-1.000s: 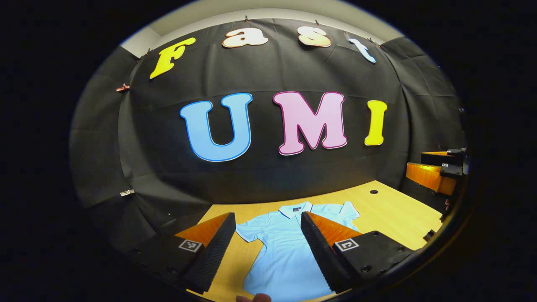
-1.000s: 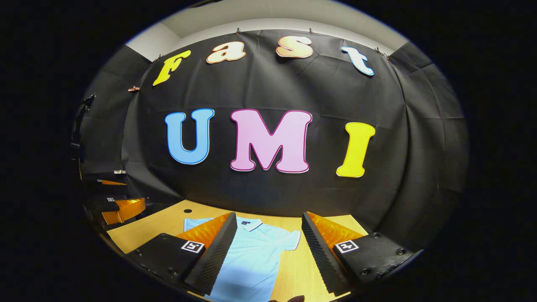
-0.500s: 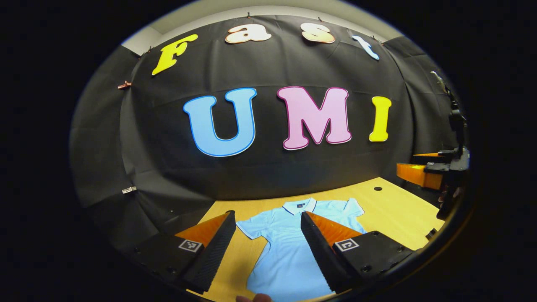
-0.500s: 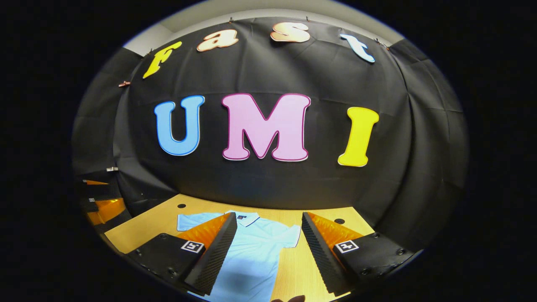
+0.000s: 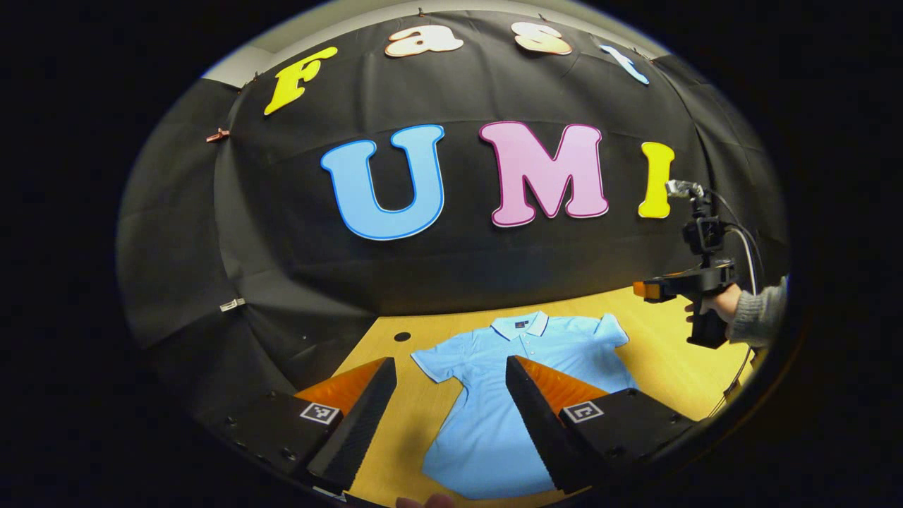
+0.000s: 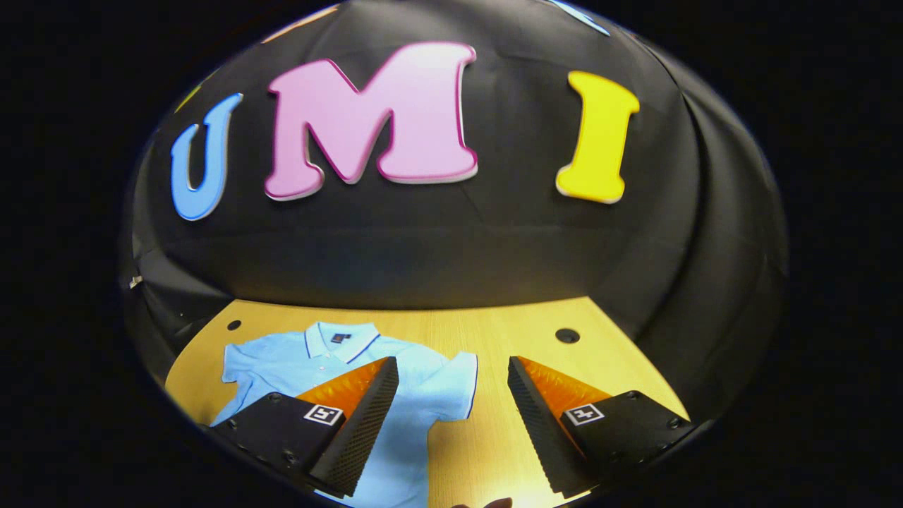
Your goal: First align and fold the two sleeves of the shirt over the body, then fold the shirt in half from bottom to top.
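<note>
The shirt [image 5: 522, 374] in front of you is a light blue short-sleeved polo, lying flat and face up on the wooden table [image 5: 663, 353], collar toward the black wall. Its collar [image 6: 337, 337] has a thin dark stripe along the edge, and both sleeves are spread out to the sides, not yet folded over the body. The cloth looks smooth, with few wrinkles. Your left gripper [image 5: 451, 416] hangs above the shirt's body with its fingers spread wide, holding nothing. Your right gripper [image 6: 451, 416] is also spread wide and empty, above the sleeve [image 6: 455, 384] on that side. In the left gripper view, your right hand [image 5: 716, 307] holds its gripper off beyond the shirt's other sleeve [image 5: 610, 331].
</note>
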A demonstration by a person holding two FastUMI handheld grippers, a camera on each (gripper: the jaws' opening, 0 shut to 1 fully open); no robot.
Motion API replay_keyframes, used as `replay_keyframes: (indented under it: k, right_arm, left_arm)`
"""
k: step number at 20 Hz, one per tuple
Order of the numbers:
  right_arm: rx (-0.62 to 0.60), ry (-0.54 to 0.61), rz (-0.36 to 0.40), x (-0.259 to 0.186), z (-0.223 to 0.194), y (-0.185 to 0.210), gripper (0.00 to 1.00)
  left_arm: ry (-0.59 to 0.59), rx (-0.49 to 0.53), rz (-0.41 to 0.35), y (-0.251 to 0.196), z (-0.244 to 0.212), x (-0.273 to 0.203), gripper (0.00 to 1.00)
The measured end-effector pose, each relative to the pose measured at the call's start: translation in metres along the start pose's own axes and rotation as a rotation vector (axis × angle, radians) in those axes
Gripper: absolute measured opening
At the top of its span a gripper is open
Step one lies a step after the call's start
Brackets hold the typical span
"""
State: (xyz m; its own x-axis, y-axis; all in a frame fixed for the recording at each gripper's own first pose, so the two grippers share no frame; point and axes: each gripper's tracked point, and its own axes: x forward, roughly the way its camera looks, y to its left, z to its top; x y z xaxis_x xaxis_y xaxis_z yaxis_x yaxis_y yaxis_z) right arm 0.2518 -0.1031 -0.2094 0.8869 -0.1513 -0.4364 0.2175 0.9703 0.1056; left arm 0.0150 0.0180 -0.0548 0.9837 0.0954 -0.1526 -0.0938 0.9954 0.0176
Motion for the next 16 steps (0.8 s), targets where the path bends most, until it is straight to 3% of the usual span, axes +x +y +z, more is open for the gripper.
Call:
replay_keyframes:
  k: [3,6,10,16]
  right_arm:
    - [0.079,0.153,-0.013,0.06,-0.047,-0.01,1.0]
    - [0.032,0.225,-0.057,0.099,-0.081,-0.021,1.0]
    - [-0.031,0.266,-0.073,0.129,-0.096,-0.019,1.0]
    - [-0.032,0.324,-0.092,0.152,-0.111,-0.019,0.98]
  left_arm:
    - [0.025,-0.002,0.032,0.003,-0.008,-0.002,0.99]
    - [0.055,-0.002,0.047,0.003,-0.018,-0.001,0.99]
    - [0.086,-0.004,0.057,0.002,-0.033,-0.008,0.99]
    - [0.105,-0.013,0.068,0.007,-0.041,-0.008,0.99]
